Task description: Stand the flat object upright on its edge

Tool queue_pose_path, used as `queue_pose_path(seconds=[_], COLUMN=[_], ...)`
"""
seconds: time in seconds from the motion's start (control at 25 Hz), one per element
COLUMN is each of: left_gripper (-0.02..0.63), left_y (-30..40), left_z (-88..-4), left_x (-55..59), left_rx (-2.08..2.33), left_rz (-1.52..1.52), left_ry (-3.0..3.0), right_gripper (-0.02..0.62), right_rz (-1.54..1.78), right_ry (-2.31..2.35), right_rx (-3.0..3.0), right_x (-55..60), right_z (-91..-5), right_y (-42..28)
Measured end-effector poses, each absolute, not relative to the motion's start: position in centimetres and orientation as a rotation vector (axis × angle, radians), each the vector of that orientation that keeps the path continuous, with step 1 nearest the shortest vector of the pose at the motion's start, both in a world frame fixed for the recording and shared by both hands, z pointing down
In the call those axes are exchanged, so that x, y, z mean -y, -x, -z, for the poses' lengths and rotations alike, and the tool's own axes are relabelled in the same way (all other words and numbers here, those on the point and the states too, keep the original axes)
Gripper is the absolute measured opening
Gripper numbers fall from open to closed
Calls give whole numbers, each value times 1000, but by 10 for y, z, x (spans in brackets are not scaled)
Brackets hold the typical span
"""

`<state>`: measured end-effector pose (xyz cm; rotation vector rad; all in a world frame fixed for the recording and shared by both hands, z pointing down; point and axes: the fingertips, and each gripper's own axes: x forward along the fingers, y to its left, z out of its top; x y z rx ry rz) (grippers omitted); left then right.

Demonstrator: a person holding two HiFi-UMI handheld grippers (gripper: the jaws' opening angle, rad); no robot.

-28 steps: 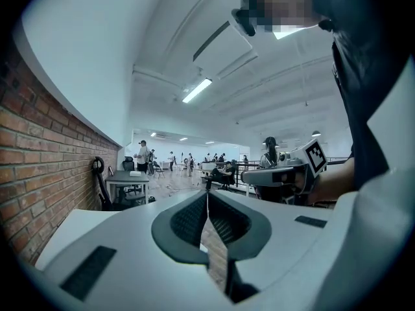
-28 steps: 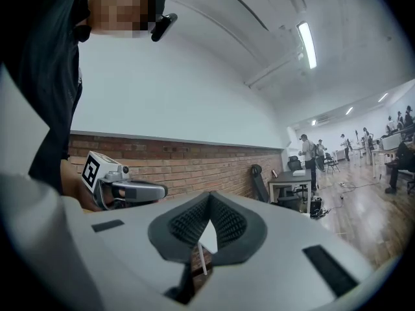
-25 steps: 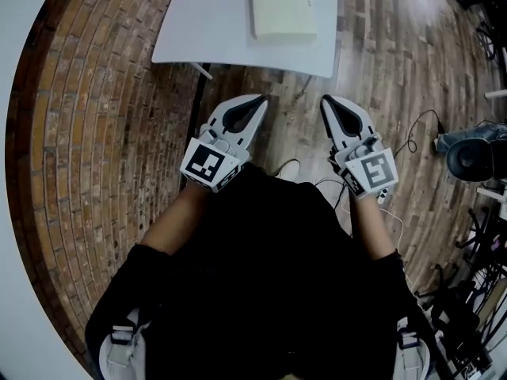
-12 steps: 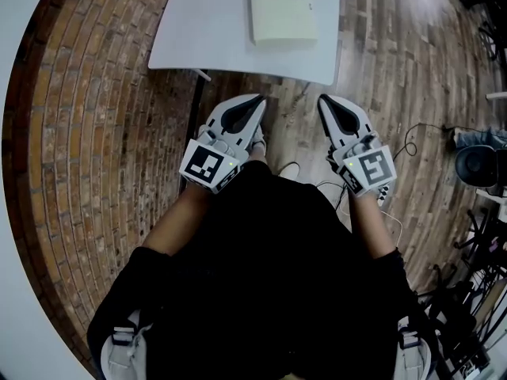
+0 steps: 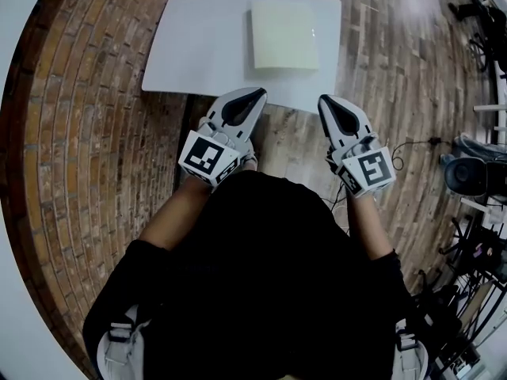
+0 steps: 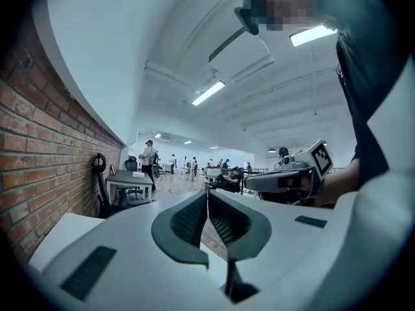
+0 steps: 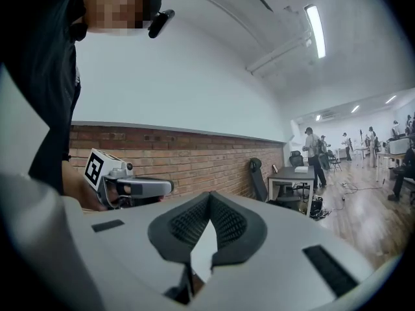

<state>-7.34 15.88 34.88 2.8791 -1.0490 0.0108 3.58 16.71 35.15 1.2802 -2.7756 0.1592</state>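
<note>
Approach is the step in hand, by my reading: both claws sit short of the work and nothing is gripped. The left claw has its jaws pressed together with nothing between them. The right claw is the same, shut and empty, and each claw's own view shows this plainly. The pale square slab lies flat on the white table, ahead of both claw tips and well apart from them. It sits roughly between the two lines they point along, a little nearer the right claw's line. The table's near edge lies just in front of the tips. To do this well, I would spread the jaws before reaching the slab, since shut tips can only shove it across the smooth top. A sound plan is to bring one claw low and level to the slab's near edge, slip one jaw under the rim and the other over it, then tip the slab up about its far edge. The other claw would serve best as a stop beyond it, to keep it from skating away and to steady it once upright. Its stiffness cannot be told from here, so the grip should start gentle.
</note>
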Motion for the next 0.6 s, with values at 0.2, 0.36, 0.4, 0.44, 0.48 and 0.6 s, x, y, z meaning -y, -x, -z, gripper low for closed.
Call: queue_pose_path(seconds=[0.2,0.36,0.4,0.44,0.48,0.6], left_gripper=[21,21,21,21,21,21], left_y=[89,102,105,107,108,112], left_z=[-348,-353,-354,-355,-355,-359], left_x=[-119,-90,-83,-75,-68,-52], left_rx=[1031,998,984,970,957,909], left_rz=[-33,-32,-32,-33,-33,-35], left_ry=[-2889,-2881,-2883,-2886,-2890,-2900], right_gripper=[8,8,8,8,8,8], right_rz=[-168,-160,-161,-164,-168,-178], right_ry=[-1271,-1304,-1317,-1330,-1344,-1383], right_rx=[2764,2736,2729,2721,2712,2684], right_x=[-128,-99,-92,-85,-79,-65], right_z=[-352,-353,-353,-354,-356,-359], right_y=[-15,-2,1,3,5,10])
